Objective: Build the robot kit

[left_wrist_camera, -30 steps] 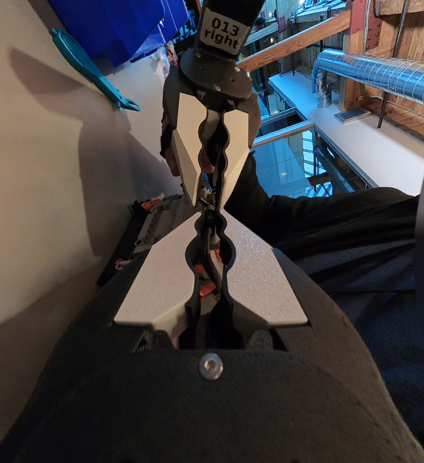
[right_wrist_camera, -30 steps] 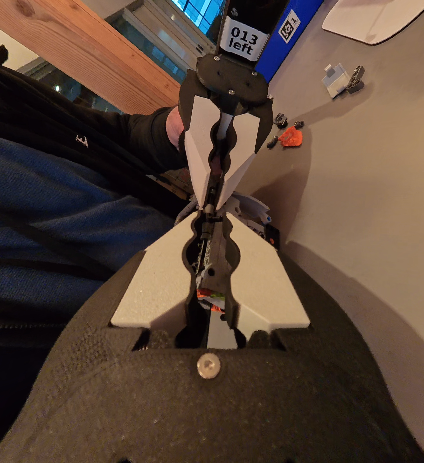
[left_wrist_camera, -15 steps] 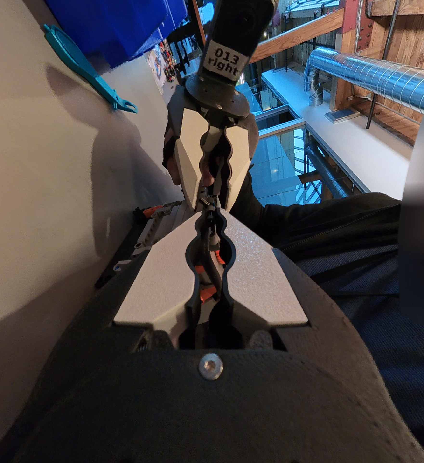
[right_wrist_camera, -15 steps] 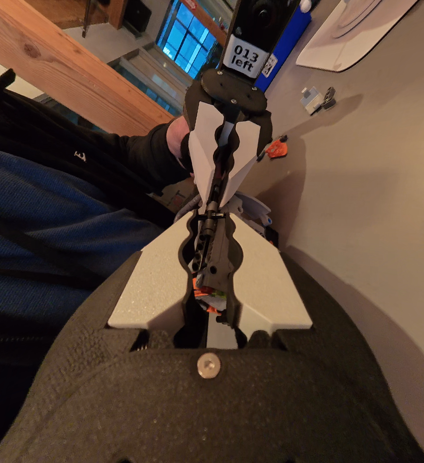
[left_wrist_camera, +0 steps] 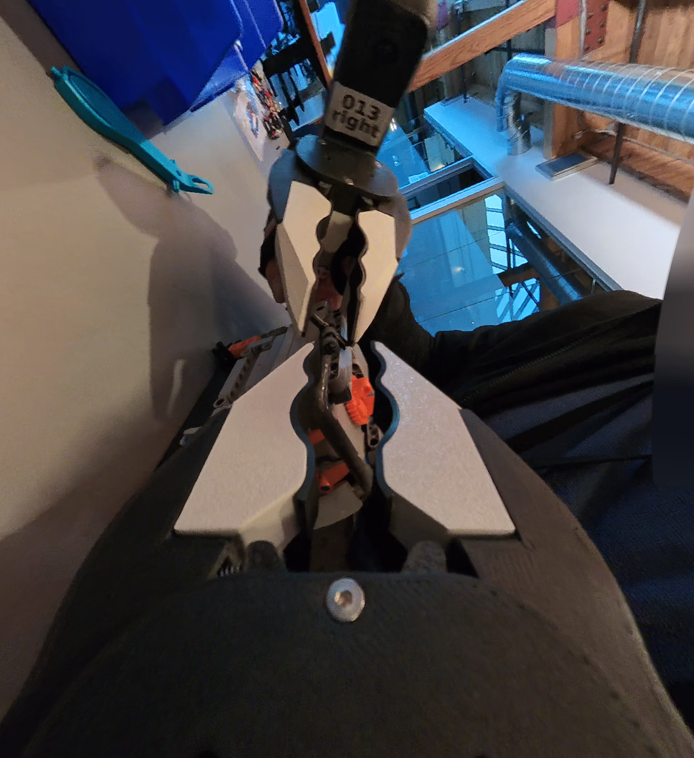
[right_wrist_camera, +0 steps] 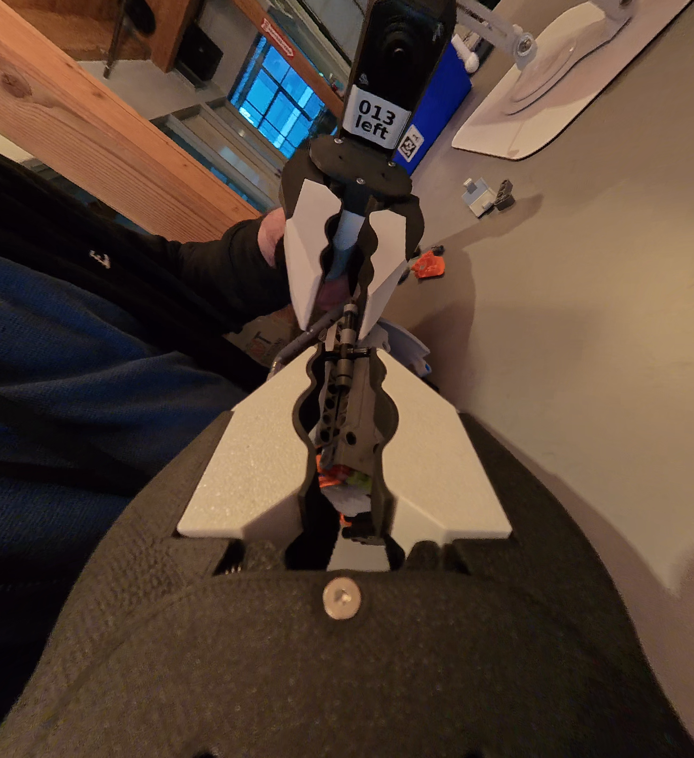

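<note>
A grey, black and orange toy-brick model hangs between my two grippers, which face each other tip to tip above a beige table. My left gripper has its jaws parted around the model's dark bent beam and orange parts. It also shows in the right wrist view, with a thin axle between its tips. My right gripper is shut on the model's grey holed beam. It also shows in the left wrist view.
A teal tool and blue bins lie on the table. More brick parts sit under the grippers. An orange piece, small grey and dark pieces and a white stand base lie farther off. A person's dark sleeve is close. Only a small space, under 4 cm, lies between the two pairs of fingers.
My left gripper's jaws have spread apart around the model. Both grippers have tilted a little, and the right one still grips the model.
</note>
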The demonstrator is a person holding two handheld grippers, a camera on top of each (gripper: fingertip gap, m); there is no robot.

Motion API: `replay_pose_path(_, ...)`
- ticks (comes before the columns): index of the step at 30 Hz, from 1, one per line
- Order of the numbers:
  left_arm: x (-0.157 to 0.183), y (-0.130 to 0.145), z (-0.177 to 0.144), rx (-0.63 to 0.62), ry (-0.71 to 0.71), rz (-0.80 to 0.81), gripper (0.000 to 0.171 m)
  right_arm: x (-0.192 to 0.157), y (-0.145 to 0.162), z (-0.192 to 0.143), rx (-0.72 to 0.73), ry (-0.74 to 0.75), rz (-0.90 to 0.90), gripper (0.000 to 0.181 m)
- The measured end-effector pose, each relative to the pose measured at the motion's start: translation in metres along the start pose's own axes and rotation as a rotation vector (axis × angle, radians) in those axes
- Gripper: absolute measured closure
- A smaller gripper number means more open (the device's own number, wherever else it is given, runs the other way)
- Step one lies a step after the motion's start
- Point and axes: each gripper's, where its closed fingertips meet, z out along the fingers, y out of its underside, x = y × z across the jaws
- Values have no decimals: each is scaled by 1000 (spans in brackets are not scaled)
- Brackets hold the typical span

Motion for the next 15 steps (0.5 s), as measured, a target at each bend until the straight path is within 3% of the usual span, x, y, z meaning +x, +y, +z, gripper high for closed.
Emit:
replay_pose_path(4,-5,1,1,9,-23,14,165,-1,0,0,-12,54,-60,163)
replay_pose_path(15,-8,-4,2,41,-22,-39,169,4,-3,-2,37,134,-115,163)
